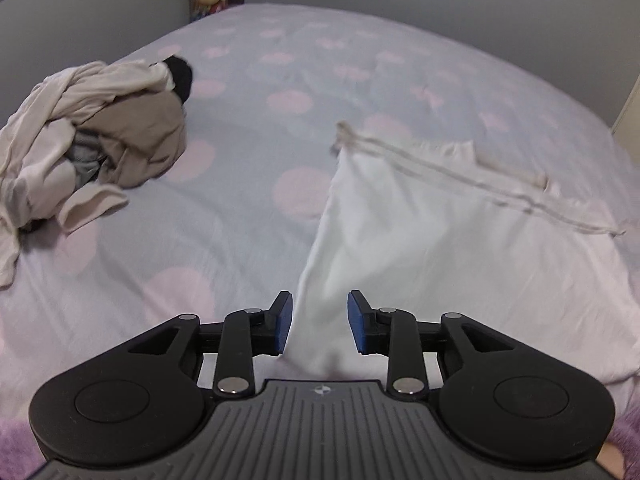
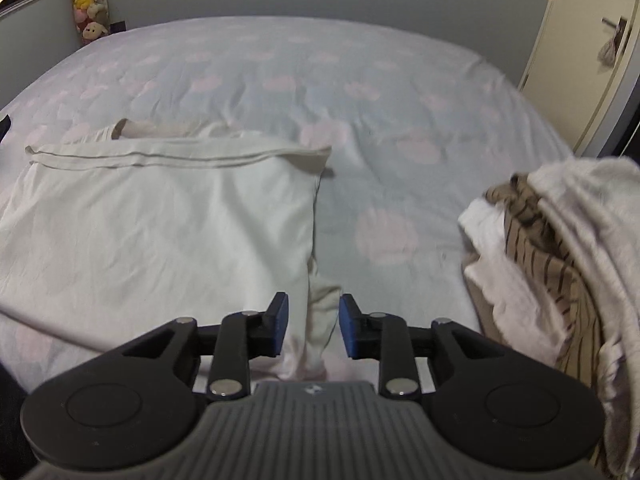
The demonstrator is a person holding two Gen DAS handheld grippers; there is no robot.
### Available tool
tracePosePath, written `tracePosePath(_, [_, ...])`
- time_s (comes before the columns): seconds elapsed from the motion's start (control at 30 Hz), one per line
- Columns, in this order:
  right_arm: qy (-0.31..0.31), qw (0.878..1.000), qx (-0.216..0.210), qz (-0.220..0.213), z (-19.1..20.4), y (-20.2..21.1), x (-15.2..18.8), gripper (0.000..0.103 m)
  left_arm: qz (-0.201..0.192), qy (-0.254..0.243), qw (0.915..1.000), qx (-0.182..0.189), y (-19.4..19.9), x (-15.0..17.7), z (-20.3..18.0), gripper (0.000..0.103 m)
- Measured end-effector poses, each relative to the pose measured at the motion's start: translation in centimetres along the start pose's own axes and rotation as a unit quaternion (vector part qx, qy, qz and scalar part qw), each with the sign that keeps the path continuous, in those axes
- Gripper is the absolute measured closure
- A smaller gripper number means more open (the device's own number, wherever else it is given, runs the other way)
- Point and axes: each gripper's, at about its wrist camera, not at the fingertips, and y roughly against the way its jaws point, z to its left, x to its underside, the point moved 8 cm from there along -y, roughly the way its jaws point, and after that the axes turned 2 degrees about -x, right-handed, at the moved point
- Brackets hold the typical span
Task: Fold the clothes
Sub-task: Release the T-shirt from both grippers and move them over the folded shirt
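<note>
White garment spread flat on bed, near edge toward you. Left gripper and right gripper each part-open astride near corner; pads clear of cloth, nothing held. Risk: released corners slump, fold goes skew. Unfolded heap at ten o'clock of left view; second pile at three o'clock of right view, crowding your right side.
</note>
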Motion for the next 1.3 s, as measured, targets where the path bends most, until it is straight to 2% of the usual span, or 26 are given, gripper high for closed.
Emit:
tracePosePath(0.17, [-0.003, 1.000, -0.020, -0.011, 2.0, -0.6, -1.5, 0.068, -0.002, 0.003, 0.9994, 0.034, -0.6, -0.7, -2.0, 0.075])
tracePosePath(0.27, [0.006, 0.999, -0.031, -0.008, 3.5, -1.7, -2.0, 0.067, 0.001, -0.017, 0.9994, 0.030, -1.5, -0.7, -3.0, 0.075])
tracePosePath(0.43, [0.012, 0.999, -0.047, 0.005, 5.5, -4.1, -2.5, 0.067, 0.013, -0.034, 0.9979, 0.055, -3.2, -0.5, -4.3, 0.075])
tracePosePath(0.63, [0.014, 0.998, -0.064, 0.022, 7.0, -7.3, -3.2, 0.067, 0.030, -0.054, 0.9964, 0.057, -6.2, -0.7, -5.8, 0.075])
tracePosePath(0.87, [0.030, 0.996, -0.076, 0.027, 8.5, -11.1, -4.6, 0.067, 0.031, -0.104, 0.9911, 0.076, -9.9, -1.7, -8.5, 0.075])
tracePosePath(1.03, [0.028, 0.997, -0.075, 0.001, 8.7, -13.7, -6.5, 0.067, 0.007, -0.134, 0.9874, 0.084, -12.0, -3.6, -10.3, 0.075])
tracePosePath(1.3, [0.063, 0.996, -0.069, -0.016, 9.6, -18.5, -9.2, 0.067, -0.001, -0.183, 0.9793, 0.086, -16.5, -7.7, -13.5, 0.075])
